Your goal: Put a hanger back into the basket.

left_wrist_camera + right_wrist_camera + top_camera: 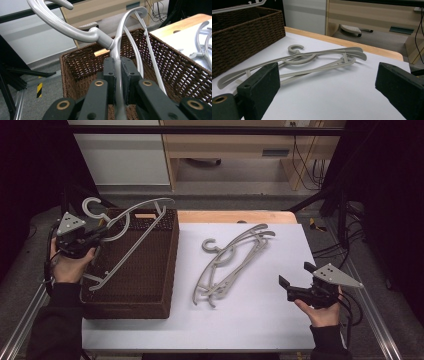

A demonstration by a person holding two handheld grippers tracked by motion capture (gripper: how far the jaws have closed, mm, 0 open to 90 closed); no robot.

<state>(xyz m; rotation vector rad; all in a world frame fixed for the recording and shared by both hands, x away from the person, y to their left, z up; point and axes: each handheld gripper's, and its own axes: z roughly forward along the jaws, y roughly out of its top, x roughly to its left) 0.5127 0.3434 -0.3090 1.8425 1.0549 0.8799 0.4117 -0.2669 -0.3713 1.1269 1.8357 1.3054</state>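
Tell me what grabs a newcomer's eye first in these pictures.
First, the grey hanger held over the brown wicker basket at the table's left, pinched near its hook by the left gripper. Next, the pile of grey hangers lying on the white tabletop. The right gripper waits beside them, jaws wide apart.

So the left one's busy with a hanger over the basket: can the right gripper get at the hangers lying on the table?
Probably yes. The right gripper stands open, nothing between its jaws, and bare white table lies between it and the stacked hangers. Nothing blocks that path; they lie flat, though, so pinching one may be fiddly.
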